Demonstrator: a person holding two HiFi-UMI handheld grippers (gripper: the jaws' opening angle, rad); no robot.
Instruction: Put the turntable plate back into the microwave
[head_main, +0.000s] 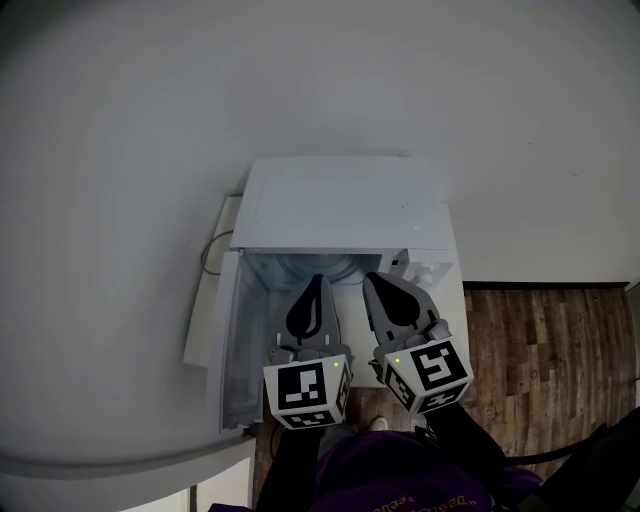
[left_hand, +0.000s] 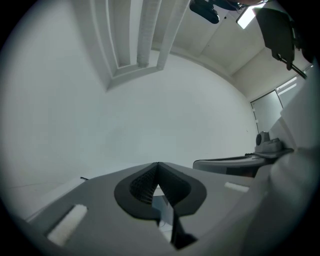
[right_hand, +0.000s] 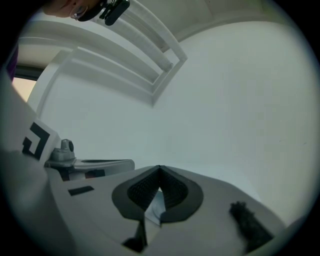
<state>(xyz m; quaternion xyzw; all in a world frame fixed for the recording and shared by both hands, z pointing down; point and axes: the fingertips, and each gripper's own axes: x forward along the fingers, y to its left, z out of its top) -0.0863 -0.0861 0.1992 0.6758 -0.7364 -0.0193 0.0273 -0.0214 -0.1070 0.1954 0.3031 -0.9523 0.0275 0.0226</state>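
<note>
In the head view a white microwave stands against the wall with its door swung open to the left. A round glassy rim, which looks like the turntable plate, shows inside the cavity just past the fingertips. My left gripper and right gripper are held side by side and level in front of the opening, both shut. In the left gripper view the left gripper has its pads meeting at the tip. The right gripper looks the same in its own view. No object shows between either pair of jaws.
The microwave sits on a white surface, and a thin cable loops at its left. Wooden floor lies to the right. Both gripper views look onto a plain white wall with ceiling trim above.
</note>
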